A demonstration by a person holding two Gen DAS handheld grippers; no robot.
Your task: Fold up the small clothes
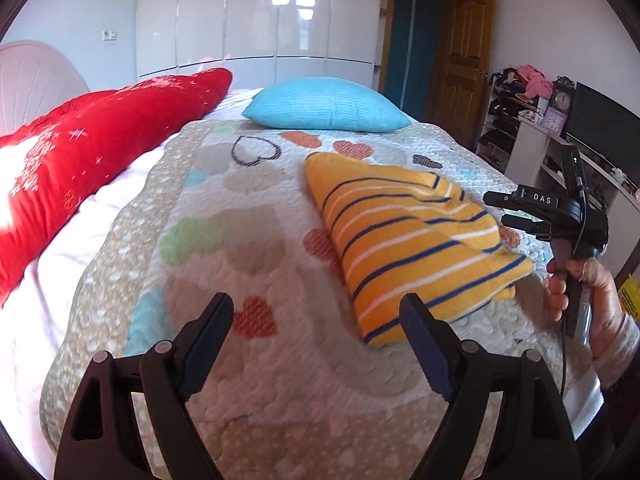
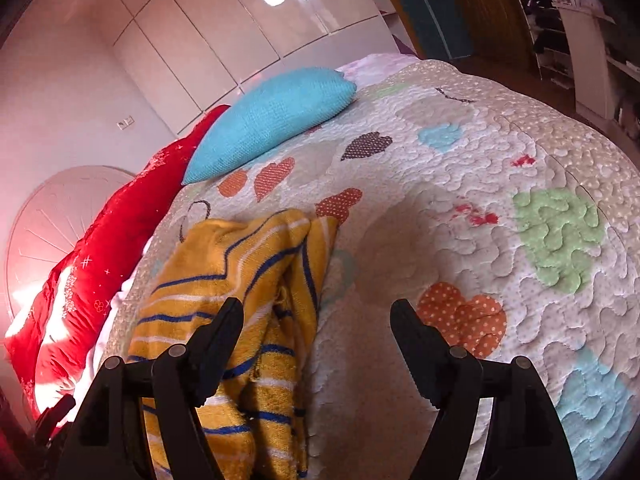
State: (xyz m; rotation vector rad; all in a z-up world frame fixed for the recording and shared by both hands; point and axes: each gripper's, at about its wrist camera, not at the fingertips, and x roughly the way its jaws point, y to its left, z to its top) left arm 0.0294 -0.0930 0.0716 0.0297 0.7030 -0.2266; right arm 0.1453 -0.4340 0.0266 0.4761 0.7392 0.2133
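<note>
From my seat, bare quilt [image 1: 248, 380] lies open along the bed's near edge, and more toward its right edge. The folded yellow striped garment [image 1: 404, 240] fills the middle; a blue cushion [image 1: 324, 106] blocks the far edge, and red bedding [image 1: 100, 148] banks the left edge.

A quilted bed [image 1: 248, 380] bears a folded striped garment [image 1: 408, 240] and pillows.

A bedroom around us, bright with daylight.
We see a glossy white wardrobe [image 1: 256, 20] reflecting a window, a wooden door [image 1: 464, 60] beside it, cluttered shelves [image 1: 508, 120] on the right, and a bed [image 1: 48, 344] with a pale curved headboard [image 1: 36, 80].
</note>
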